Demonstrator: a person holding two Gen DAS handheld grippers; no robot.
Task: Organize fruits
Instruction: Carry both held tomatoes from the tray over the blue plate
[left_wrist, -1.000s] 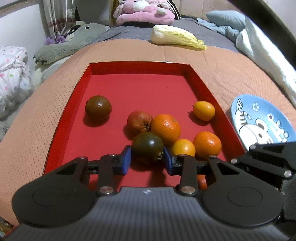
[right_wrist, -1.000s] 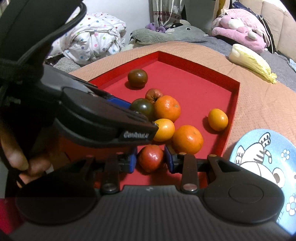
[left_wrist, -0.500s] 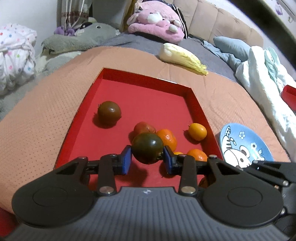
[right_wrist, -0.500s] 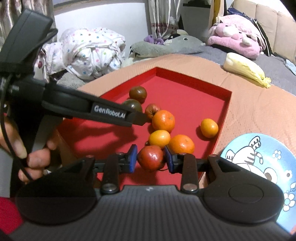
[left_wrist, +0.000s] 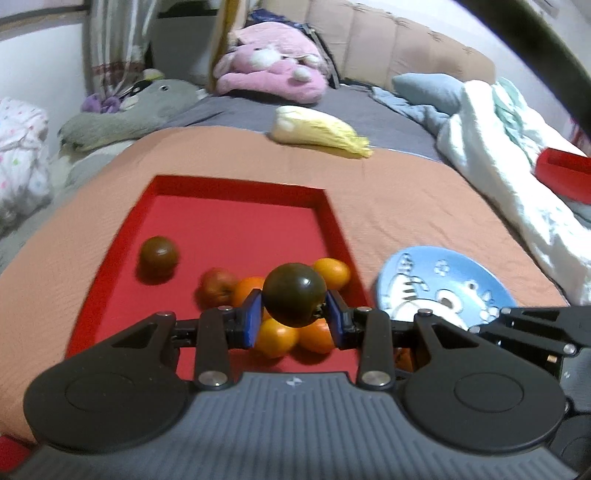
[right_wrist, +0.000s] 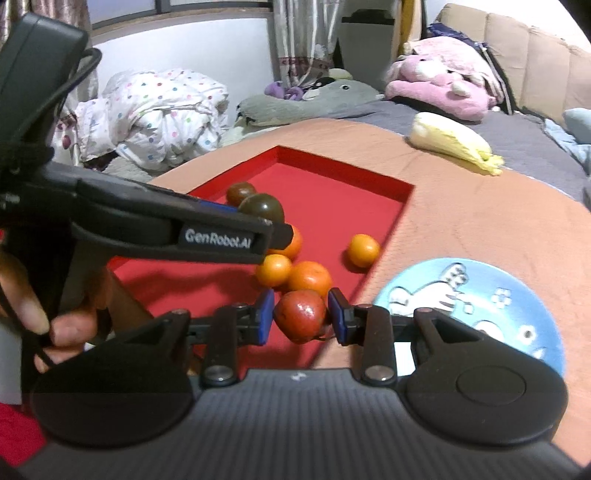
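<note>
Left tool (left_wrist: 294, 314) grips a dark tomato (left_wrist: 295, 293) above the red tray (left_wrist: 236, 229). Right tool (right_wrist: 301, 315) clamps a red tomato (right_wrist: 300, 314) beside the blue plate (right_wrist: 480, 295)

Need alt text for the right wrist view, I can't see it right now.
The right gripper grips a red tomato over the near corner of a red tray holding oranges, beside a blue plate. The left gripper, at left, holds a dark tomato.

The left gripper (right_wrist: 266, 221) carries the white lettering "GenRobot.AI" on the side of its black finger arm, legible in the right wrist view. No other text, number or sign is legible in either view.
</note>
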